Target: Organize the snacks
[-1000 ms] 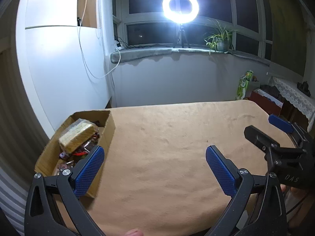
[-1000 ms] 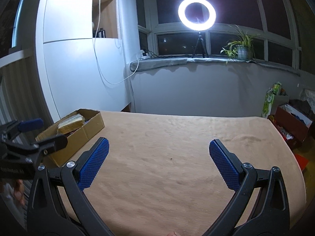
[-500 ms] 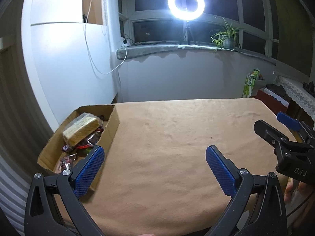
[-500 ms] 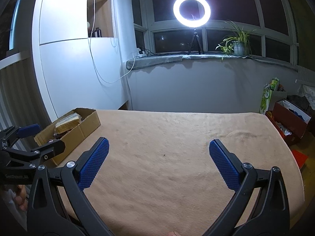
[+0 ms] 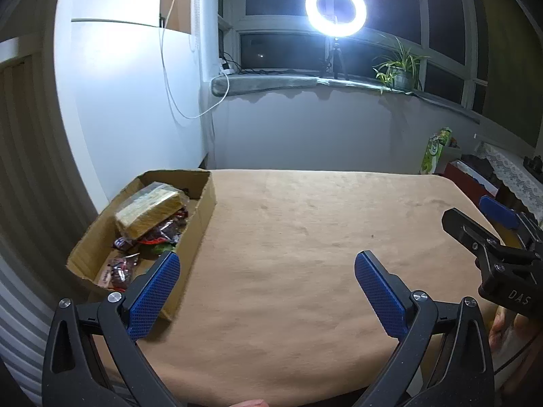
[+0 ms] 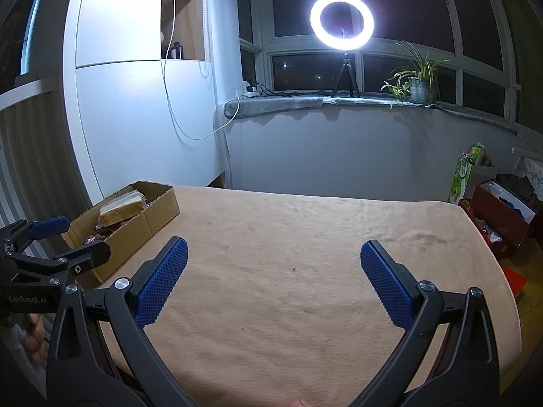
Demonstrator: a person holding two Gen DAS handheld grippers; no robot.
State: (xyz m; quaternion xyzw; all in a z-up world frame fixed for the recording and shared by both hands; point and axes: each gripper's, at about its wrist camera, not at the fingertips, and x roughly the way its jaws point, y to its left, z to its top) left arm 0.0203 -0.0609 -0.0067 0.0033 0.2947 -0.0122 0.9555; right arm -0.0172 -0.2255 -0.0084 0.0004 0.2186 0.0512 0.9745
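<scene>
An open cardboard box [image 5: 203,210] stands at the table's left edge and also shows in the right wrist view [image 6: 159,213]. In it lie a yellow wrapped pack [image 5: 149,210] on top and several small red and dark snack packets [image 5: 163,234]. My left gripper [image 5: 264,268] is open and empty above the table's near side, its left finger close to the box's near corner. My right gripper [image 6: 273,257] is open and empty over the table's middle front. Each gripper shows at the edge of the other's view.
The table is covered with a tan cloth [image 5: 305,237]. A ring light [image 6: 341,20] and a potted plant [image 6: 419,84] stand on the windowsill behind. A white cabinet [image 5: 135,101] is at the left. A red box [image 6: 499,213] and a green carton [image 6: 466,176] sit past the table's right edge.
Both grippers have drawn back and risen a little, so more of the table and room shows. Both stay open and empty. The box and its snacks have not moved.
</scene>
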